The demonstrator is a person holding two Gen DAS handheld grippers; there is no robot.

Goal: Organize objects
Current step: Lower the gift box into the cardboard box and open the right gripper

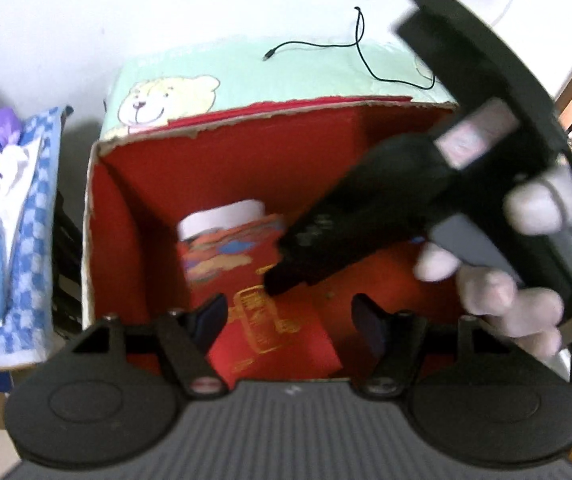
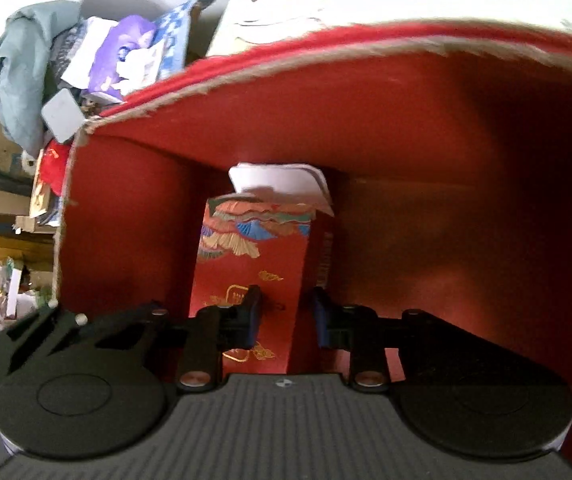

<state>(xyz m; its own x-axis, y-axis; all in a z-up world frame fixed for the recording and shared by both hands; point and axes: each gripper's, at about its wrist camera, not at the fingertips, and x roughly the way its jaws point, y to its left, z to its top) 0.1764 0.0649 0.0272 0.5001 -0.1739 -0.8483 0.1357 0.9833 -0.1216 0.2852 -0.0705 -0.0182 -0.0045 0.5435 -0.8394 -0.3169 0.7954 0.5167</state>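
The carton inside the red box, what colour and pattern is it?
The carton is red with gold motifs and a multicoloured wave band near its top; the right wrist view shows it best.

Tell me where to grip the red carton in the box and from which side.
Grip the red carton across its narrow body, coming from above through the box's open top. It stands upright and free of the walls, and the right gripper already straddles it there.
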